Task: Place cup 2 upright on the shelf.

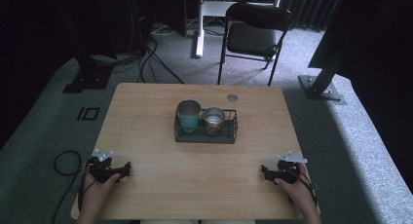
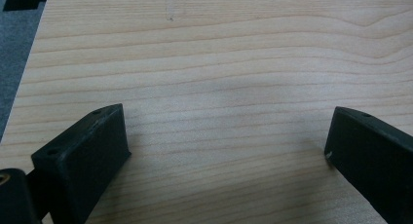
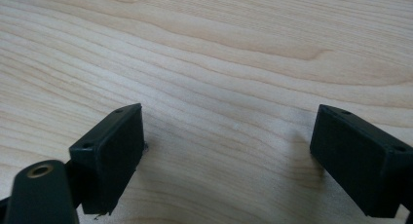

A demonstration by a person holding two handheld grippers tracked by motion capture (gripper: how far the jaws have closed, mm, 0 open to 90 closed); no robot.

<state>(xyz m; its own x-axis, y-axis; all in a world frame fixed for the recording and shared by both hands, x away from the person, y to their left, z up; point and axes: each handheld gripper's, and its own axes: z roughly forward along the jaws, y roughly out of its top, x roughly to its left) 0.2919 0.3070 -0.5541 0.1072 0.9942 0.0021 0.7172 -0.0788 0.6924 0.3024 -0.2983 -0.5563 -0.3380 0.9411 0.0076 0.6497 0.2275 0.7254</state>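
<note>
On the wooden table (image 1: 160, 185), a black wire basket (image 1: 206, 135) sits a little beyond the middle, toward the far edge. Inside it stand two metal cups side by side: a taller teal cup (image 1: 189, 115) on the left and a shorter silver cup (image 1: 214, 120) on the right, close together or touching. The left gripper (image 1: 127, 168) rests near the table's near left corner, its jaws spread wide over bare wood with nothing between them. The right gripper (image 1: 263, 171) lies near the near right corner, jaws likewise spread and empty. Both grippers are well apart from the basket. A black folding chair (image 1: 253, 36) stands on the carpet beyond the table.
</note>
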